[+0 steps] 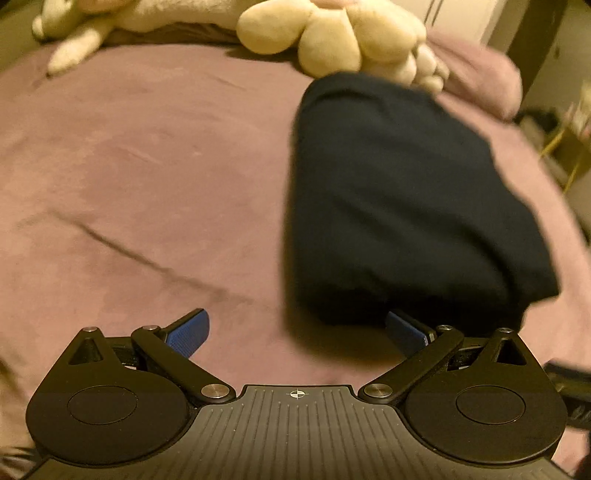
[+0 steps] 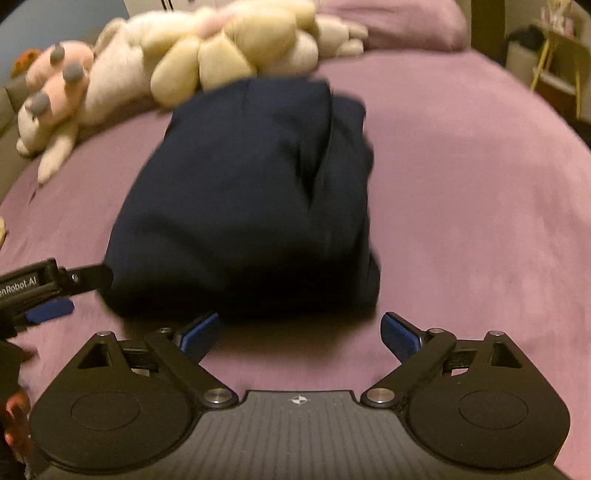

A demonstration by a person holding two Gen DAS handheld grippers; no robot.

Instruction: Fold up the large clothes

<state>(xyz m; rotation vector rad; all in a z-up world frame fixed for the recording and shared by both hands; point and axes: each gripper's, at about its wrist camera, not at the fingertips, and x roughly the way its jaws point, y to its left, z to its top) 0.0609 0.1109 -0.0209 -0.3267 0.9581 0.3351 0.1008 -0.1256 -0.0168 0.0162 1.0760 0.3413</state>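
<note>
Two claws agape, left claw, right claw, one folded garment

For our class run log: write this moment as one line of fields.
stage: fold looks done | navy garment: folded bundle on purple bedspread | left gripper: jaws open, empty | right gripper: jaws open, empty

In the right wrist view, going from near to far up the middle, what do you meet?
Right claw, open and empty → bare purple bedspread → folded navy garment → cream plush toys touching its far edge → purple pillow.
</note>
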